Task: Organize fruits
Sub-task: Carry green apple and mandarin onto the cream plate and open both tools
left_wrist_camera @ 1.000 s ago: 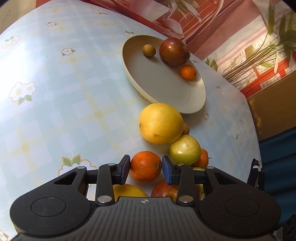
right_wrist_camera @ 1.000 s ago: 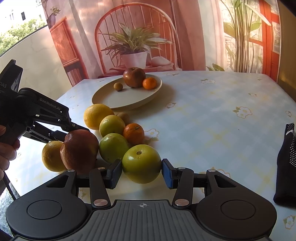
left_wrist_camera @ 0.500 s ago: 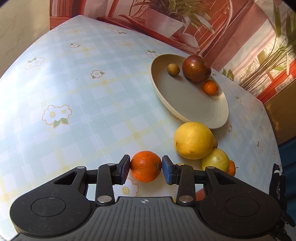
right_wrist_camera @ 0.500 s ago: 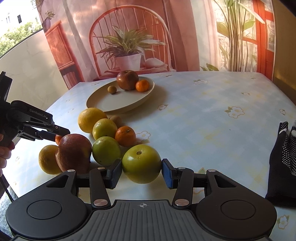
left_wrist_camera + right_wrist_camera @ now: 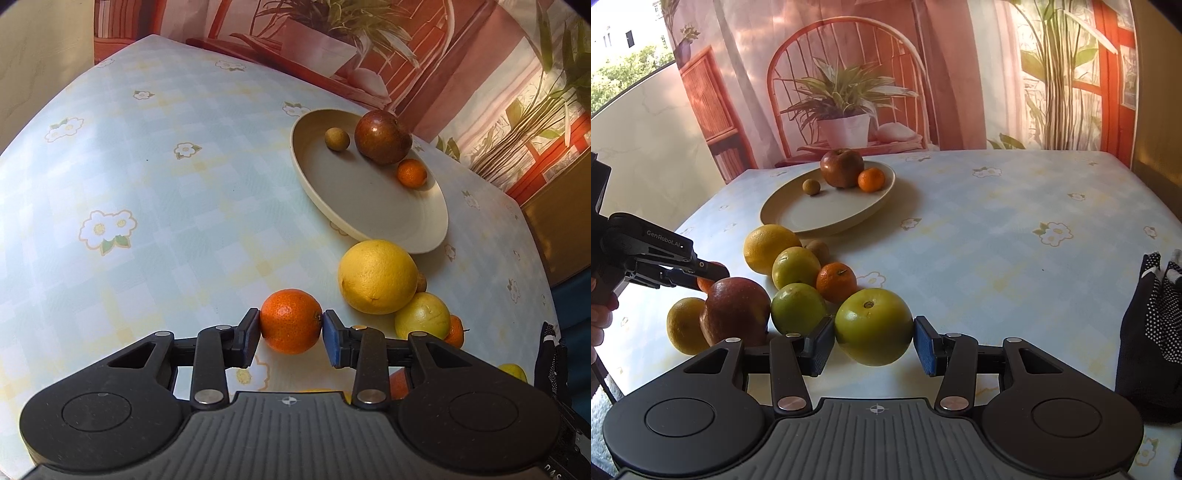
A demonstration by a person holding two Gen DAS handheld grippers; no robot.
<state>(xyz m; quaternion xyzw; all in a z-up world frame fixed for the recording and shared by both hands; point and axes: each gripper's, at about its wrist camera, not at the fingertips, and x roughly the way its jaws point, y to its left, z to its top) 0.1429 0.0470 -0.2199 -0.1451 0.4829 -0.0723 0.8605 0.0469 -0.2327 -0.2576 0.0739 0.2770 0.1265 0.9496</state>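
Note:
My left gripper (image 5: 290,331) is shut on an orange tangerine (image 5: 290,320) and holds it above the table, short of the cream plate (image 5: 373,218). The plate holds a dark red apple (image 5: 382,136), a small brown fruit (image 5: 337,139) and a small tangerine (image 5: 412,173). My right gripper (image 5: 873,341) is shut on a large green apple (image 5: 873,326), low over the table. In the right wrist view the left gripper (image 5: 701,271) shows at the left, behind a red apple (image 5: 735,312). The plate (image 5: 827,210) lies beyond the fruit pile.
Loose fruit lies near the plate: a big yellow citrus (image 5: 377,276), a yellow-green fruit (image 5: 796,266), a green apple (image 5: 798,308), a tangerine (image 5: 836,282), a lemon (image 5: 683,325), a small brown fruit (image 5: 817,248). A dark dotted cloth (image 5: 1152,332) lies at right.
My left gripper has lifted the tangerine out of the fruit pile and moved it up and left. The right gripper still holds the green apple, nearly in place.

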